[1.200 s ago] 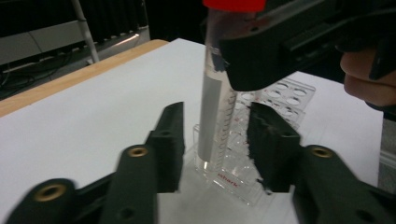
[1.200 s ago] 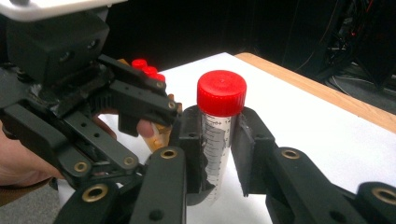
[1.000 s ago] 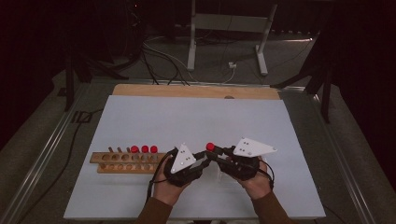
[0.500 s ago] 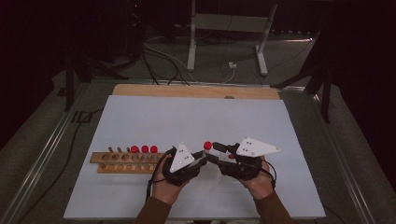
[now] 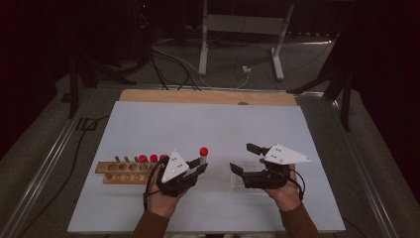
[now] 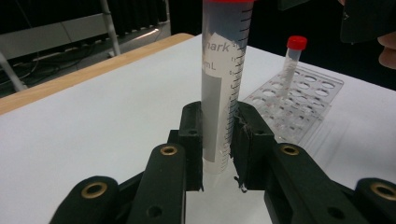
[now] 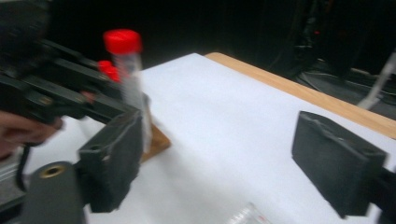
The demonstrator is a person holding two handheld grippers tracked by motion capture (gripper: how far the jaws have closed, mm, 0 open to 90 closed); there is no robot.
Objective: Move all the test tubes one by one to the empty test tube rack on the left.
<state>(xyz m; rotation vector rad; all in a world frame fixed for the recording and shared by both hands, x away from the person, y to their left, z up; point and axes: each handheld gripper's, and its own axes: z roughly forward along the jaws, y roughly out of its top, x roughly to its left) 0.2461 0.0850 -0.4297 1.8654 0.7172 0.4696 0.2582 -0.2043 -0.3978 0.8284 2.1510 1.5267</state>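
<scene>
tube, "mL" and graduations legible

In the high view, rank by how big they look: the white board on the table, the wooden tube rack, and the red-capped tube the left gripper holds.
1. white board, largest by far.
2. wooden tube rack.
3. red-capped tube in the left gripper, smallest.

Left claw clamped tight; right claw has just spread wide apart.

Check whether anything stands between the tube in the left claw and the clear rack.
Nothing visible does. The tube is clamped upright in the left claw; bare table lies between it and the rack, which already holds one red-capped tube.
</scene>
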